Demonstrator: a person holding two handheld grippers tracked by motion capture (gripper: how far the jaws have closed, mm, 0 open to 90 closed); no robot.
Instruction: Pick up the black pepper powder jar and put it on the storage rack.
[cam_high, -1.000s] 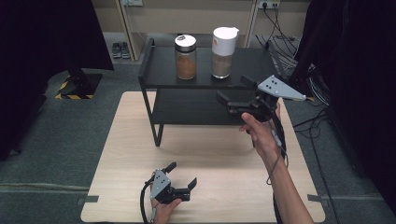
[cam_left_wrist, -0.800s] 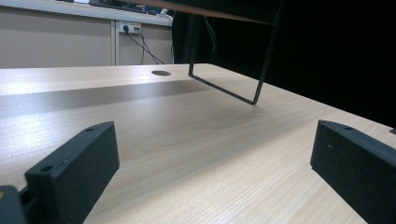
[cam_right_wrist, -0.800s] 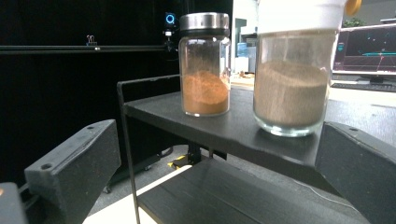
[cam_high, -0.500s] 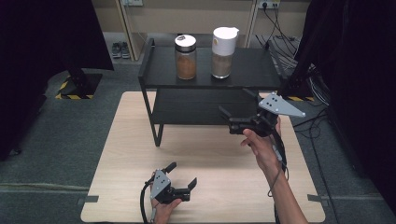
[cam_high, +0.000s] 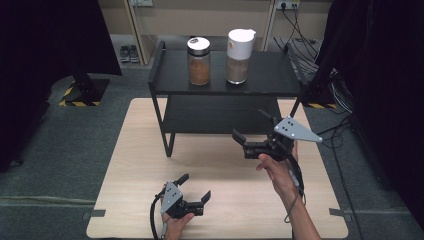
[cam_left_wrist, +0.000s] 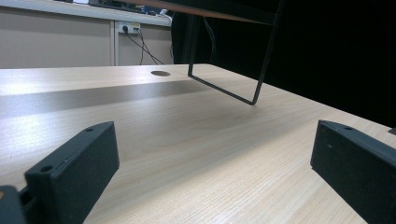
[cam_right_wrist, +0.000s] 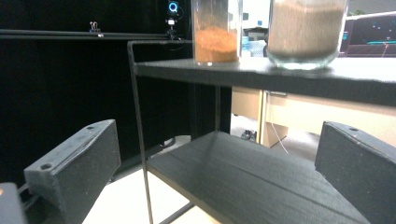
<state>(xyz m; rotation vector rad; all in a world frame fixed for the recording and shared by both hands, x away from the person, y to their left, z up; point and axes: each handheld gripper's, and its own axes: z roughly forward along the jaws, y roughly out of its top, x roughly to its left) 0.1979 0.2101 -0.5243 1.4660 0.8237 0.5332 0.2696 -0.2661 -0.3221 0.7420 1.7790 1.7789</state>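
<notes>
High view: jars (cam_high: 199, 61) beyond right gripper (cam_high: 254, 131).

Two jars (cam_high: 199, 61) atop black shelf (cam_high: 270, 80)

A pale wooden tabletop (cam_high: 140, 165) stands on a grey carpeted floor (cam_high: 60, 150). Beige wall panelling (cam_high: 210, 20) runs along the far side, with a white wall socket (cam_high: 141, 2) and black cables (cam_high: 292, 20) hanging from another. Dark black curtains (cam_high: 45, 40) close off both sides. Yellow-and-black hazard tape (cam_high: 75, 92) marks a black stand base, and a pair of grey shoes (cam_high: 128, 51) sits by the wall.
</notes>
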